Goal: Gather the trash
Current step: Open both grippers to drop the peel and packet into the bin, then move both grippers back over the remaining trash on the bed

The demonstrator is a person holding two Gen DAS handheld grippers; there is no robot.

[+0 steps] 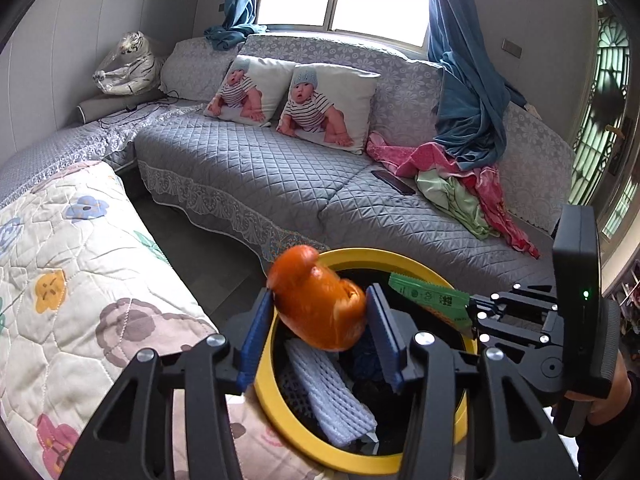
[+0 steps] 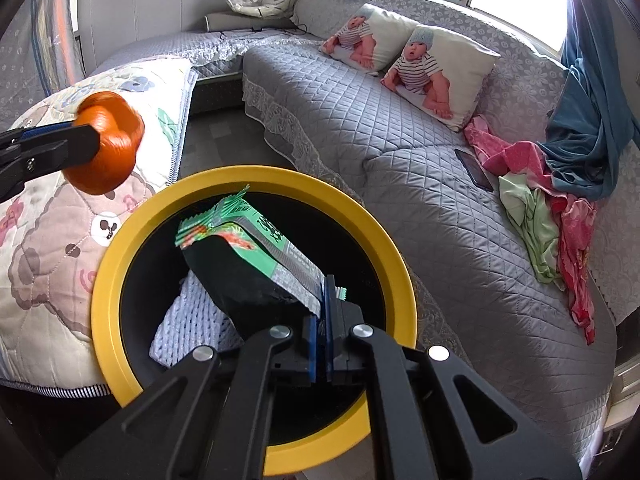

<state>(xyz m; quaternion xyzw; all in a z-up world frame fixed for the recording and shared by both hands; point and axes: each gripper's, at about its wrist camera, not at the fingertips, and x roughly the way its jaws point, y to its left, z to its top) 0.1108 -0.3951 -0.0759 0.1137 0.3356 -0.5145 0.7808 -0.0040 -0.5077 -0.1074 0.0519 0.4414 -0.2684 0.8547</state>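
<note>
My left gripper is shut on an orange peel and holds it over the near-left rim of the yellow-rimmed trash bin. In the right wrist view the orange peel hangs left of the trash bin, past its rim. My right gripper is shut on a green snack wrapper held over the bin's black inside; the green snack wrapper also shows in the left wrist view. A white foam fruit net lies inside the bin, and shows in the right wrist view.
A floral quilt covers the surface left of the bin. A grey quilted sofa runs behind, with two baby-print pillows, a phone, pink and green clothes and a blue curtain.
</note>
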